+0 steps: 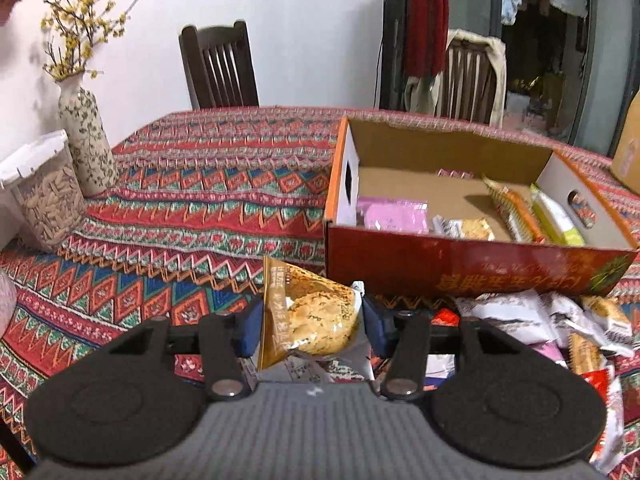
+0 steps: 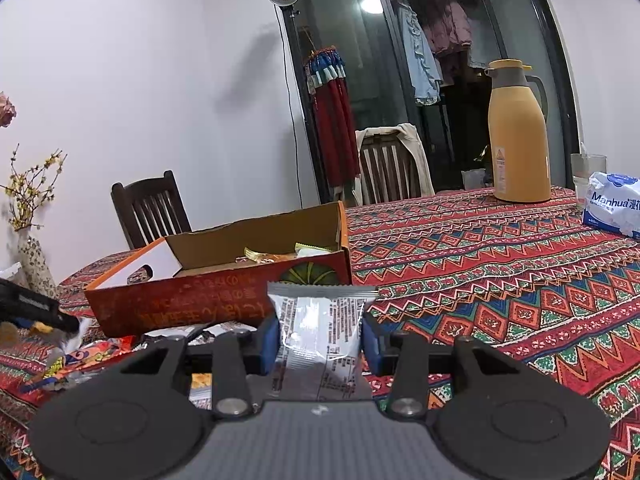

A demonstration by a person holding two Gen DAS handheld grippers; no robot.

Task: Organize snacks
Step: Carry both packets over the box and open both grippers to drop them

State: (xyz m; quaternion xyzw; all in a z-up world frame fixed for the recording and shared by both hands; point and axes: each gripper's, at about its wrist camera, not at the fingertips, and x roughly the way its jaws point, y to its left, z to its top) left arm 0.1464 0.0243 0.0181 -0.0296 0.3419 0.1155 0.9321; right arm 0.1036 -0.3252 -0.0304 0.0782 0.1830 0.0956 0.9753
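Clamped between the left gripper's (image 1: pixel 312 326) blue pads, a gold cracker packet (image 1: pixel 310 316) is raised clear of the loose snack pile (image 1: pixel 552 320), ready for the open cardboard box (image 1: pixel 472 268) ahead. Right gripper (image 2: pixel 319 338) likewise pinches a silver packet (image 2: pixel 318 332), held before the same box.

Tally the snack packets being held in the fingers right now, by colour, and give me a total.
Gold packet: 1, in the left gripper
Silver packet: 1, in the right gripper
Total: 2
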